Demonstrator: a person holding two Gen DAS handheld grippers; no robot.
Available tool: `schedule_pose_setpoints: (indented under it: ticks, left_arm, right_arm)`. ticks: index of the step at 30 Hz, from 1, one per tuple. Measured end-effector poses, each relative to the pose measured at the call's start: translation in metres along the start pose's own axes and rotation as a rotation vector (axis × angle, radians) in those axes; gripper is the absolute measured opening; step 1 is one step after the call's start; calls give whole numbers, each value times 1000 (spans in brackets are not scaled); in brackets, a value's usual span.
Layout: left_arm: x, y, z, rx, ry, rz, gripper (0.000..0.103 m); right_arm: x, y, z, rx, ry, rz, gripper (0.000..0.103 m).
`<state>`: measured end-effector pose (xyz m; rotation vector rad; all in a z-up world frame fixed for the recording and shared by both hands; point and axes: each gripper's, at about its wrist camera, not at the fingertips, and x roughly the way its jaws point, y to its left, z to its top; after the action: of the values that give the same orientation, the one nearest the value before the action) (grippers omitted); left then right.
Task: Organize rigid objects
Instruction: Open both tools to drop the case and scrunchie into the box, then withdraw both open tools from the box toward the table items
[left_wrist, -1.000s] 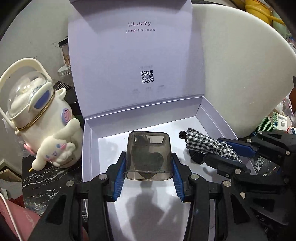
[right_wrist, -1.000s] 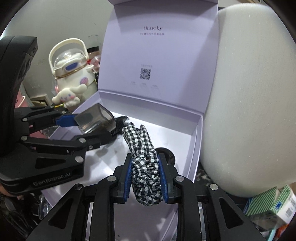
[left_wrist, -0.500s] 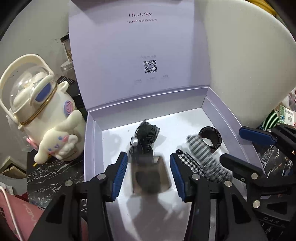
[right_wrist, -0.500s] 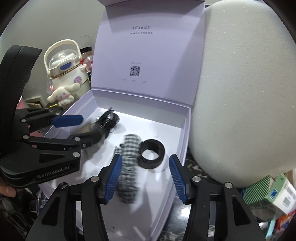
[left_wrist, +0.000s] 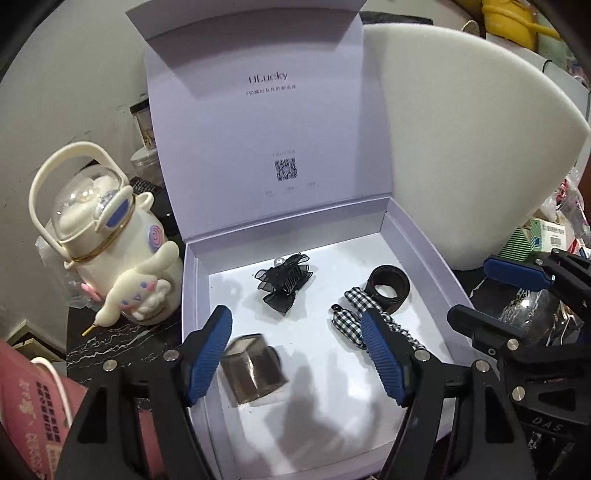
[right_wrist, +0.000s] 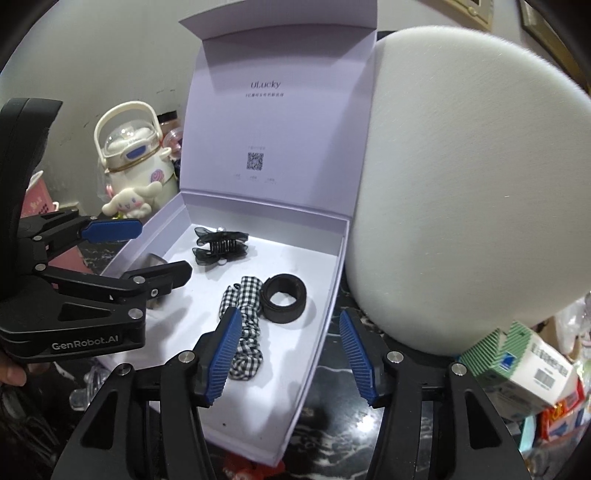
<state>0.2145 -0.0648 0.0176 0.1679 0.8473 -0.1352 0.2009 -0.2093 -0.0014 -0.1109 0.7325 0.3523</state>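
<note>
A plain grey wall stands behind the scene. The work surface is a black countertop with white marble veining. A large white foam block with a rounded edge stands upright on the countertop at the right. A framed picture hangs at the top edge of the right wrist view. Lighting is even, casting soft shadows.

I see a pale lilac box with a white floor. On it: a smoky grey translucent cup at seven o'clock, a sheer black bow clip at twelve, a black-and-white gingham scrunchie – and a plain black band at three. My pads are ribbed blue.
</note>
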Motion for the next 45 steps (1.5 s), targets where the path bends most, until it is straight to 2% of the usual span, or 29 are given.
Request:
schedule_pose_setpoints:
  ticks: [14,29,35,45]
  left_arm:
    - [-68,-12,6,17,-96,-2,72]
    - [-110,-22,-8,26,-141,0,72]
    - [-124,-27,-20,6,-132,-65,72]
    - [-136,-41,-48,-2,-115,-75,72]
  right_arm:
    - [-59,-4,-1,6,-86,-17,55]
    - [-114,8,-17,-8,-153,-35,58]
    - [-131,14,-29,-8,-166,-26,59]
    - [-147,20,-58,-2,-158,-20,59]
